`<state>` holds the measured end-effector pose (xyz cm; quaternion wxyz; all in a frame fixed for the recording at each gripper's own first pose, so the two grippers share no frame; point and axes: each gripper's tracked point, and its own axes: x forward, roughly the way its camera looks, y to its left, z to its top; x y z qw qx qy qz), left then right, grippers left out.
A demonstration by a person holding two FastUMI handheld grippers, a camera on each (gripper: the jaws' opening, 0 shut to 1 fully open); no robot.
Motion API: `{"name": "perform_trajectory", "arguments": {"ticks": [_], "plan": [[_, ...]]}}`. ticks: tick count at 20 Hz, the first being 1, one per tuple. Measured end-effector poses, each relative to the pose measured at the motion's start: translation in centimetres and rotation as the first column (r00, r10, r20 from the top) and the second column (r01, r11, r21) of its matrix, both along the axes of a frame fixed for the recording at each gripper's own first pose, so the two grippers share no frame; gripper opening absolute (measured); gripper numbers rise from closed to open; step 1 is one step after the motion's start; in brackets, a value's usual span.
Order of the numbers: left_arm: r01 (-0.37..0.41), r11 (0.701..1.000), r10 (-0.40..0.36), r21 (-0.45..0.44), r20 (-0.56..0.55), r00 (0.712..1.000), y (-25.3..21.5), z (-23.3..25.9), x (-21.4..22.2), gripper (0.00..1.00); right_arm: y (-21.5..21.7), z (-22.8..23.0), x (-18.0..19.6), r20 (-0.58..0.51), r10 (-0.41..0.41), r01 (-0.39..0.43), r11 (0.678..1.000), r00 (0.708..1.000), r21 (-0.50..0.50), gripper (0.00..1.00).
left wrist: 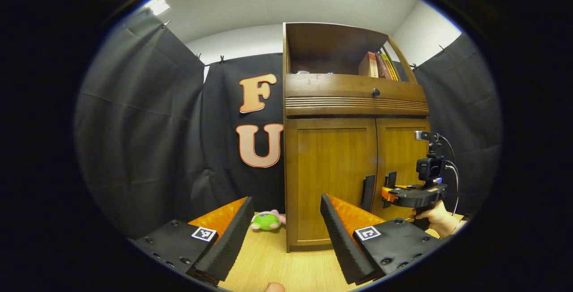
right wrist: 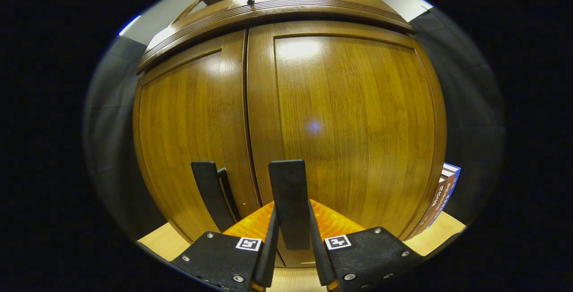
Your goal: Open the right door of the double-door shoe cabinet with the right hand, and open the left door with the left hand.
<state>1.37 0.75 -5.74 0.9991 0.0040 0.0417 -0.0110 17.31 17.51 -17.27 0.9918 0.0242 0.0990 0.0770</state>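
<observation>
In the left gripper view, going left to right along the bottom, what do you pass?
Plush toy → left door's handle → right door's handle → right gripper → the hand holding it.

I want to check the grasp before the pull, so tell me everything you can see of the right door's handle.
The right door's handle is a flat, dark, upright bar, matte like plastic or painted metal, mounted low on the right door near the centre seam. The door looks closed. In the right gripper view the right hand-held gripper has its fingers pressed against the bar's two sides. The left door's handle, a matching bar, stands just across the seam, untouched.
</observation>
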Motion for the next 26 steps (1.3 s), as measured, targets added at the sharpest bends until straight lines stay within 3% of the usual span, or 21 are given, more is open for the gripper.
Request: {"name": "perform_trajectory", "arguments": {"ticks": [1, 2, 3, 4, 5, 6, 7, 11, 12, 21, 22, 26], "plan": [[-0.004, 1.000, 0.004, 0.004, 0.003, 1.000, 0.1, 0.0, -0.1, 0.95, 0.1, 0.1, 0.0, 0.003, 0.002, -0.002, 1.000, 1.000, -0.004, 0.46], [-0.004, 1.000, 0.004, 0.006, 0.005, 1.000, 0.0, 0.1, -0.1, 0.95, 0.0, 0.1, -0.2, 0.002, 0.003, -0.003, 1.000, 1.000, -0.008, 0.25], [-0.003, 1.000, 0.003, 0.007, 0.006, 1.000, -0.1, 0.2, -0.1, 0.95, -0.1, 0.0, -0.4, -0.004, 0.007, -0.007, 1.000, 1.000, -0.006, 0.44], [-0.003, 1.000, 0.003, 0.006, 0.006, 1.000, -0.1, 0.3, -0.3, 0.95, -0.1, 0.0, -0.7, -0.009, 0.013, -0.013, 1.000, 1.000, -0.003, 0.34], [-0.003, 1.000, 0.003, 0.005, 0.007, 1.000, -0.1, 0.2, -0.4, 0.95, -0.1, 0.0, -1.0, -0.013, 0.022, -0.022, 1.000, 1.000, -0.006, 0.43], [-0.002, 1.000, 0.002, 0.004, 0.007, 1.000, -0.2, 0.3, -0.6, 0.95, -0.2, 0.1, -1.4, -0.015, 0.031, -0.031, 0.999, 0.999, -0.007, 0.23], [-0.004, 1.000, 0.004, 0.002, 0.005, 1.000, -0.3, 0.2, -0.5, 0.96, -0.3, 0.2, -1.7, -0.017, 0.040, -0.040, 0.999, 0.999, -0.006, 0.32], [-0.010, 1.000, 0.010, -0.005, 0.000, 1.000, -0.4, 0.2, -0.7, 0.98, -0.5, 0.6, -3.5, -0.022, 0.081, -0.081, 0.997, 0.996, 0.006, 0.31], [-0.012, 1.000, 0.012, -0.002, 0.000, 1.000, -0.6, 0.2, -0.8, 0.95, -0.6, 0.8, -3.9, -0.020, 0.090, -0.090, 0.996, 0.996, 0.008, 0.22], [0.012, 1.000, -0.012, -0.007, 0.004, 1.000, -2.4, 0.5, -1.7, 0.97, -3.2, 1.6, -8.1, -0.014, 0.118, -0.118, 0.993, 0.993, -0.004, 0.22], [0.015, 1.000, -0.015, -0.007, 0.005, 1.000, -2.6, 0.6, -1.7, 0.97, -3.6, 1.7, -8.5, -0.015, 0.117, -0.117, 0.993, 0.993, -0.004, 0.31], [0.031, 1.000, -0.031, -0.006, 0.005, 1.000, -3.5, 0.7, -1.9, 0.98, -5.2, 2.0, -9.8, -0.018, 0.112, -0.112, 0.993, 0.994, -0.025, 0.30]]}}
